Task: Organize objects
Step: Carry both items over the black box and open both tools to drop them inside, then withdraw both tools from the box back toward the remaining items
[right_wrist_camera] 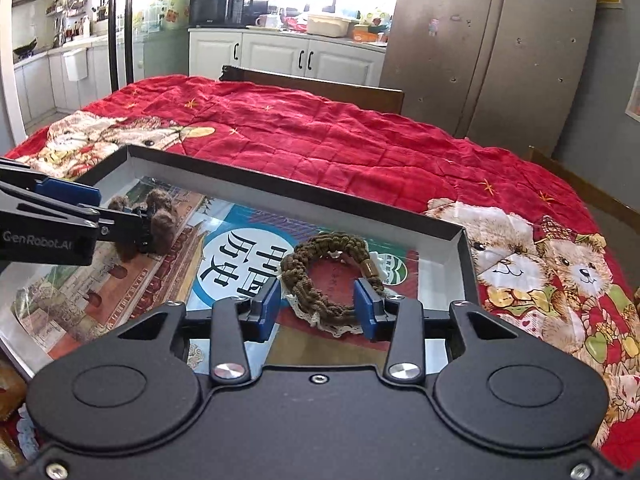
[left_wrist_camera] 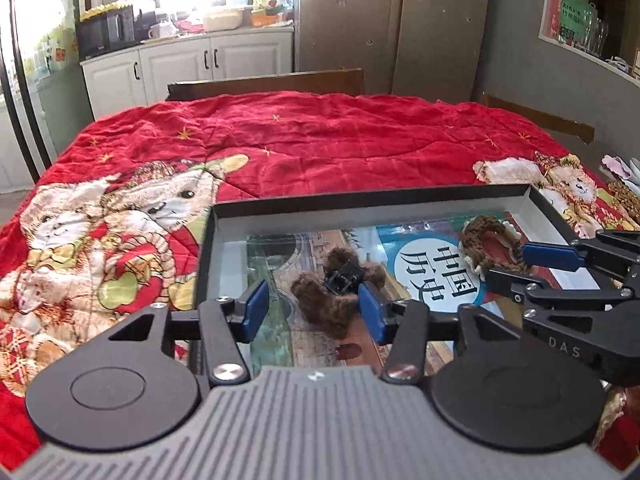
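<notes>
Left claw (left_wrist_camera: 314,306) spread beside furry clip (left_wrist_camera: 340,288), right claw (right_wrist_camera: 318,306) spread around braided band (right_wrist_camera: 332,276), band's near edge hidden.

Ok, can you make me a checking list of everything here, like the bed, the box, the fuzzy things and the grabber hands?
Surface: red bear quilt.
Job's things: shallow box holds a printed booklet, a furry brown hair clip and a braided brown hair tie.
Clutter: small items at the quilt's right edge, too unclear to name.
Grippers: left gripper open, hair clip between the fingers, lying loose; right gripper open around the hair tie.
Cables: nothing seen.
Surroundings: white cabinets, microwave, fridge.
</notes>
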`<state>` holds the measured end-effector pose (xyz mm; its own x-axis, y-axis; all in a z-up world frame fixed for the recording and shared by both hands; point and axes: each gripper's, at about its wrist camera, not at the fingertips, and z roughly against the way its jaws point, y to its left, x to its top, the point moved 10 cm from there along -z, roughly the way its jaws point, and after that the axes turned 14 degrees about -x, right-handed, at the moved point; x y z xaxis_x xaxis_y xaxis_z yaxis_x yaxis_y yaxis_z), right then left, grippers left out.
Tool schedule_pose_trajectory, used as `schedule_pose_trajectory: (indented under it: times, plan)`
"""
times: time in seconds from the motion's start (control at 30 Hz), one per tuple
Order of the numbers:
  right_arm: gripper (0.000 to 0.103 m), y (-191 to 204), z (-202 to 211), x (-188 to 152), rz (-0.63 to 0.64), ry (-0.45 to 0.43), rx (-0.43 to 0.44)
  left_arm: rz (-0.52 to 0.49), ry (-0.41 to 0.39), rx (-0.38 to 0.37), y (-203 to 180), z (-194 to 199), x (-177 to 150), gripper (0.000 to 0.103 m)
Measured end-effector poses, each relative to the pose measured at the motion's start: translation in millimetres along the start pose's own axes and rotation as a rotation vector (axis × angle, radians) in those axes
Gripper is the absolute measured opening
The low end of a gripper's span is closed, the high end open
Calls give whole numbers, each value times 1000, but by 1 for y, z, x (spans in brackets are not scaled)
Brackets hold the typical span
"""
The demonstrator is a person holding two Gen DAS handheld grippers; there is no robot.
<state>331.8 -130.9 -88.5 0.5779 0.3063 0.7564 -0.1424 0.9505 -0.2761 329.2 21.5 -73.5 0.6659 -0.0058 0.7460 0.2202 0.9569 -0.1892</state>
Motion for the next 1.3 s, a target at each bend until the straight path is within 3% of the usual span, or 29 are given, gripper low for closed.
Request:
schedule_pose_trajectory:
  times: [0.27, 0.7, 1.3]
  plan:
    - [39, -9, 26, 3, -44, -34, 20, -14, -56, 25, -3, 27, 5, 81]
    - [39, -19, 98, -5, -78, -101, 96, -89, -134, 1, -28, 86, -1, 85]
    - [42, -19, 175, -62, -69, -131, 165, -205, -178, -60, -61, 148, -41, 87]
